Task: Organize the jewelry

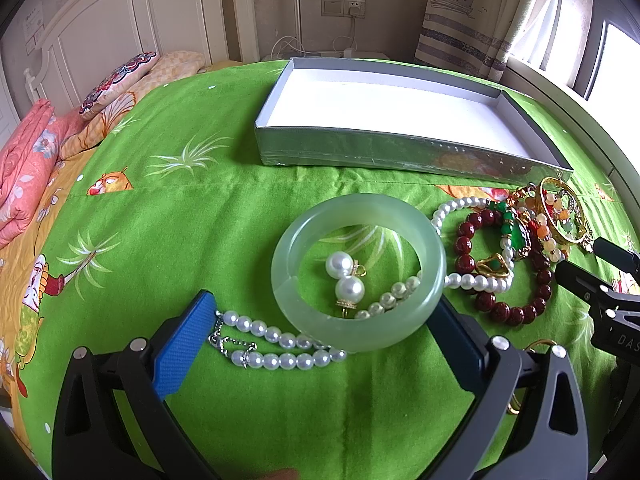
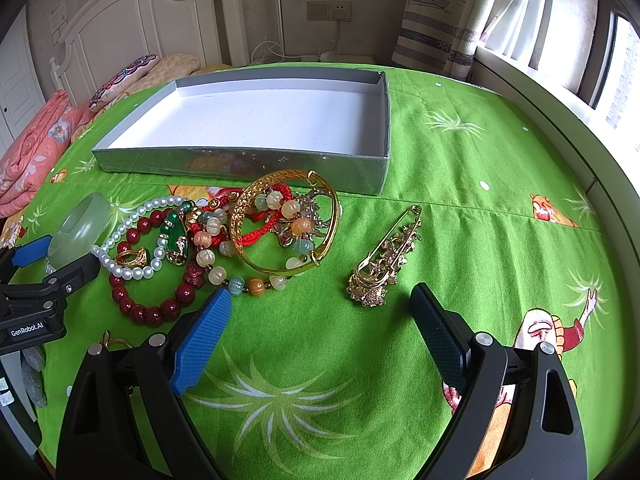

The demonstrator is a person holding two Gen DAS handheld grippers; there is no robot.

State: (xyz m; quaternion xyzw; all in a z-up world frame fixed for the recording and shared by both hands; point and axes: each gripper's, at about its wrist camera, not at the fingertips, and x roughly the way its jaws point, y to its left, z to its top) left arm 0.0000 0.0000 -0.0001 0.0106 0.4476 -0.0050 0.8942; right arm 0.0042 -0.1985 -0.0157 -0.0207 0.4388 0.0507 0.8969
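Bed, green cartoon-print sheet [image 2: 460,168]; on it: shallow silver box [image 2: 248,166], white inside, toward the headboard; pale jade bangle [image 1: 358,272] ringing two pearl earrings [image 1: 346,282] and overlying a pearl strand [image 1: 272,346]; dark red bead bracelet [image 2: 152,308]; gold bangle [image 2: 286,222] atop mixed beads; gold brooch pin [image 2: 384,260] apart, rightward; pink quilt [image 1: 24,176], pillows [image 1: 132,80] at the head.

1. Bedsheet [image 2: 360,360]: bright green, white leaf sprays, orange cartoon figures.
2. Box [image 2: 240,166]: silver-grey walls, white inside.
3. Bangle [image 1: 358,272]: pale translucent green.
4. Bead bracelet [image 1: 512,308]: dark red.
5. Necklace [image 1: 280,360]: white pearls.
6. Brooch [image 2: 380,268]: gold.
7. Gripper pads [image 2: 200,344]: blue, textured.
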